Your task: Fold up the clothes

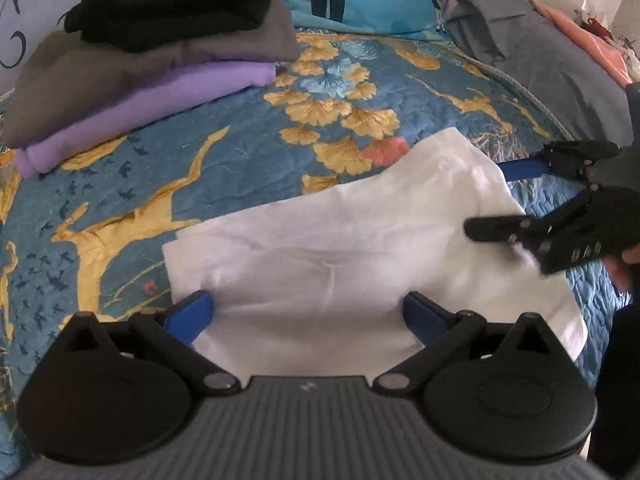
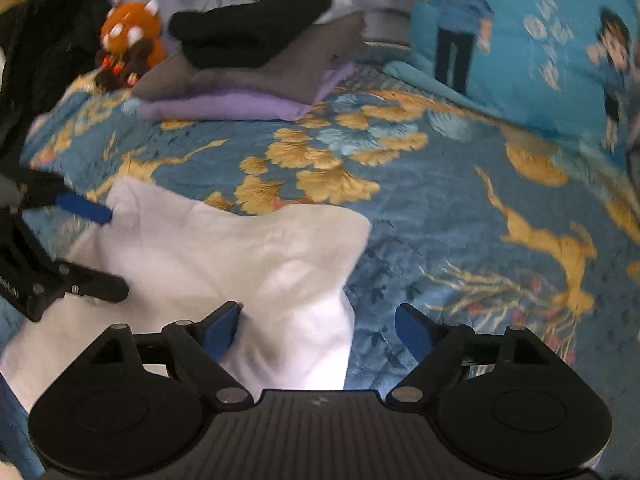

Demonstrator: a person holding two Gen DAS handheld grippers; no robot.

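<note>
A white garment [image 1: 320,248] lies partly folded on the blue and gold quilt [image 1: 248,136]. My left gripper [image 1: 308,314] hovers over its near edge with both blue pads [image 1: 192,316] wide apart and nothing pinched between them. My right gripper [image 1: 500,200] comes in from the right over the cloth's right side, also open. In the right wrist view the white garment [image 2: 208,256] fills the lower left. The right gripper [image 2: 318,330] straddles its right edge without pressing it. The left gripper [image 2: 100,244] shows at the left edge, open over the cloth.
A stack of folded clothes [image 1: 160,52], black on grey on purple, sits at the far left of the bed. Beside the stack [image 2: 248,64] stands a plush toy [image 2: 132,48]. A blue cartoon pillow [image 2: 520,60] and grey bedding [image 1: 532,52] lie at the back.
</note>
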